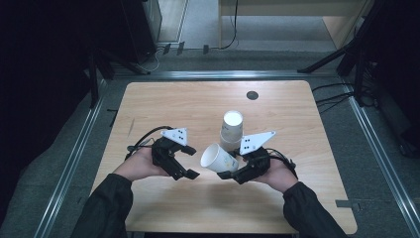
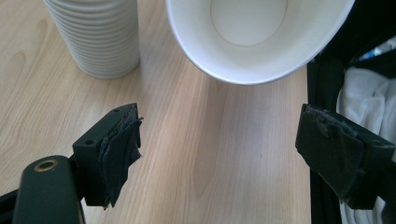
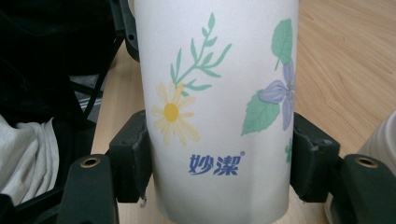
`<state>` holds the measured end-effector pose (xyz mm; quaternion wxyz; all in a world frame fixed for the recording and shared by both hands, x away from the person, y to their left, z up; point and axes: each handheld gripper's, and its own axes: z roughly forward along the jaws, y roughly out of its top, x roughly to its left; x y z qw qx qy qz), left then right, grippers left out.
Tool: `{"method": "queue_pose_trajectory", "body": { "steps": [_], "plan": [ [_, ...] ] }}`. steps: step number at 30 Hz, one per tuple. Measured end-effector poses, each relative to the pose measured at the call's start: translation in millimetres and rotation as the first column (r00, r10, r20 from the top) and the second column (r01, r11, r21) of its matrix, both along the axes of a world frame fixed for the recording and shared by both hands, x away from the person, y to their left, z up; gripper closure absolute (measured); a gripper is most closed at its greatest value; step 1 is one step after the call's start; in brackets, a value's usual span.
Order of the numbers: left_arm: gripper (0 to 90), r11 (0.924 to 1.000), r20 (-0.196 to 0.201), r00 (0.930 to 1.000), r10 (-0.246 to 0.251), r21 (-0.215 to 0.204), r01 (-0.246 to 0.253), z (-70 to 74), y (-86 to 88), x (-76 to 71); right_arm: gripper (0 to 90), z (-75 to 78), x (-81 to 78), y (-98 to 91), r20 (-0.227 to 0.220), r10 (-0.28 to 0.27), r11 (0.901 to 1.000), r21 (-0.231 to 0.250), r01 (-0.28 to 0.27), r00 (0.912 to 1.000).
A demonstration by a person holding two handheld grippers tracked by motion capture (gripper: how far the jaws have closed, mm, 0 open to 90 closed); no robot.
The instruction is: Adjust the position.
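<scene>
While the right gripper clamps the cup by its wall, the cup lies on its side above the counter, mouth toward the left gripper, whose jaws stand apart and empty, just beside the rim.

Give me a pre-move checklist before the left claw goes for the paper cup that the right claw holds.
1. Right claw clamped on the paper cup: ok, its jaws press both sides of the cup.
2. Left claw free of load: ok, jaws apart with bare table between them.
3. Cup mouth turned toward the left claw: ok, the open rim faces it.
4. Cup clear of the cup stack: ok, held tilted beside it.
5. Left claw lined up with the rim: cannot tell, the rim sits above and beyond its jaws.
</scene>
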<state>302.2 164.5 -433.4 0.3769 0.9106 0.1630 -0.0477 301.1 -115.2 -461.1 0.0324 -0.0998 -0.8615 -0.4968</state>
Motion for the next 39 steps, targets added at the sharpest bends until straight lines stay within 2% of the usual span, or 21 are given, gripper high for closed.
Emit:
{"method": "queue_pose_trajectory", "body": {
  "steps": [3, 5, 7, 8, 13, 15, 18, 19, 23, 29, 32, 35, 39],
  "plan": [
    [14.3, 0.9981, -0.019, 0.9997, 0.013, -0.061, -0.014, -1.7, 0.0, -3.6, 34.0, 1.0, 1.0, -1.8, -0.002, -0.002, 0.9999, 0.013, 0.002, 1.0000],
    [14.3, 0.9978, -0.015, 0.9998, 0.010, -0.066, -0.011, -1.6, -0.8, -4.7, 34.0, 1.3, 1.0, -2.1, -0.003, -0.003, 0.9999, 0.016, 0.003, 1.0000],
    [14.3, 0.9958, -0.025, 0.9997, 0.003, -0.091, -0.006, -1.0, -2.7, -6.1, 34.0, 2.1, 0.7, -2.7, -0.001, -0.002, 0.9997, 0.026, 0.002, 1.0000],
    [14.3, 0.9920, -0.028, 0.9996, 0.000, -0.126, -0.003, 0.4, -5.6, -7.8, 34.0, 2.3, 0.5, -2.8, -0.005, -0.001, 0.9996, 0.028, 0.001, 1.0000],
    [14.3, 0.9861, -0.035, 0.9994, 0.005, -0.166, -0.011, 3.9, -8.2, -6.8, 34.0, 3.1, 0.5, -3.1, -0.010, 0.010, 0.9990, 0.045, -0.010, 0.9999],
    [14.4, 0.9804, -0.049, 0.9987, 0.012, -0.196, -0.021, 4.4, -7.3, -4.9, 34.0, 3.2, 0.2, -3.1, -0.012, 0.011, 0.9988, 0.047, -0.011, 0.9999],
    [14.4, 0.9703, -0.045, 0.9982, 0.038, -0.237, -0.048, 4.9, -7.8, -3.9, 34.0, 3.7, 0.1, -1.8, -0.014, 0.018, 0.9978, 0.065, -0.017, 0.9997],
    [14.4, 0.9703, -0.045, 0.9982, 0.038, -0.237, -0.048, 4.9, -7.8, -3.9, 34.0, 3.7, -0.1, -1.1, -0.018, 0.019, 0.9977, 0.066, -0.018, 0.9997],
    [14.8, 0.9543, -0.067, 0.9974, 0.029, -0.295, -0.047, 4.9, -9.2, -2.5, 34.0, 3.2, -1.1, 0.8, -0.022, 0.020, 0.9978, 0.064, -0.018, 0.9996],
    [15.1, 0.9538, -0.053, 0.9983, 0.024, -0.298, -0.039, 2.5, -16.7, -4.9, 33.9, 1.2, -1.8, 5.7, -0.025, 0.032, 0.9976, 0.061, -0.031, 0.9992],
    [15.7, 0.9495, -0.049, 0.9984, 0.028, -0.311, -0.042, 2.7, -19.0, -5.4, 33.9, 0.6, -1.9, 7.0, -0.028, 0.036, 0.9975, 0.061, -0.034, 0.9990],
    [15.7, 0.9512, -0.049, 0.9982, 0.034, -0.305, -0.047, 1.5, -20.6, -5.1, 33.9, -0.8, -2.0, 9.3, -0.038, 0.039, 0.9973, 0.064, -0.037, 0.9985],
    [17.7, 0.9490, -0.042, 0.9984, 0.037, -0.312, -0.048, 1.5, -20.8, -5.6, 33.9, -1.6, -2.4, 11.3, -0.038, 0.044, 0.9973, 0.061, -0.042, 0.9983]
  ]
}}
